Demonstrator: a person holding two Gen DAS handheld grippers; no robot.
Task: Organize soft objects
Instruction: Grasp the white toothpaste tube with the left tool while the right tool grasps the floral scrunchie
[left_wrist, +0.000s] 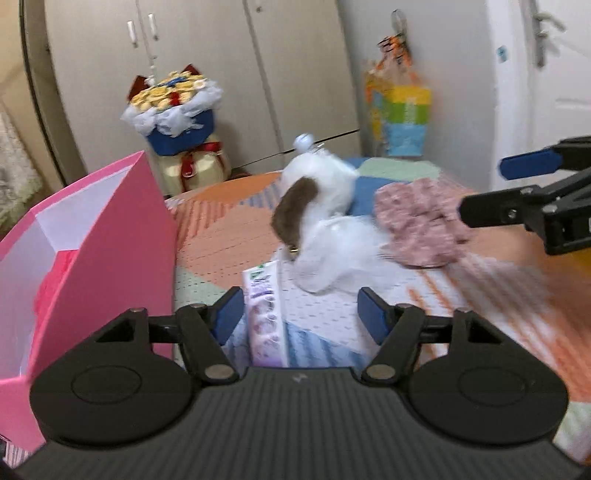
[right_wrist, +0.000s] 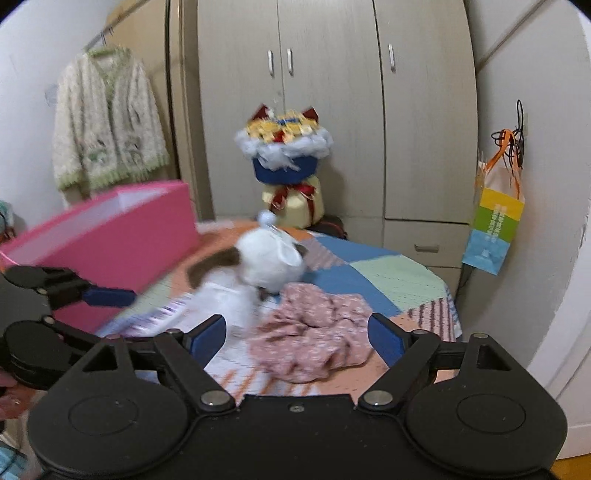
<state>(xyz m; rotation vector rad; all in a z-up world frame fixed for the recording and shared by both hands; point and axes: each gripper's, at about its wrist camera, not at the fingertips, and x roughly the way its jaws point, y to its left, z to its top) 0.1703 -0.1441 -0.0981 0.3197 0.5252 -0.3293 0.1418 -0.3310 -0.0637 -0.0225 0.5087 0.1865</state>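
Both grippers are wide open, nothing in them — left gripper (left_wrist: 297, 314) hangs over a purple-printed packet (left_wrist: 266, 321) on the patchwork bedspread (left_wrist: 221, 236). Right gripper (right_wrist: 297, 334) hovers above the crumpled pink floral cloth (right_wrist: 314, 332). Just past it lies the white plush toy (right_wrist: 264, 269), pink box (right_wrist: 122, 236) to the left — wardrobe (right_wrist: 332, 92) behind.

A tall beige wardrobe (right_wrist: 332, 110) stands behind a blue-wrapped bouquet of gold coins (right_wrist: 284, 147). A fuzzy cream cardigan (right_wrist: 107, 125) hangs at left; a striped yellow-green-blue paper bag (right_wrist: 495, 225) hangs at right.
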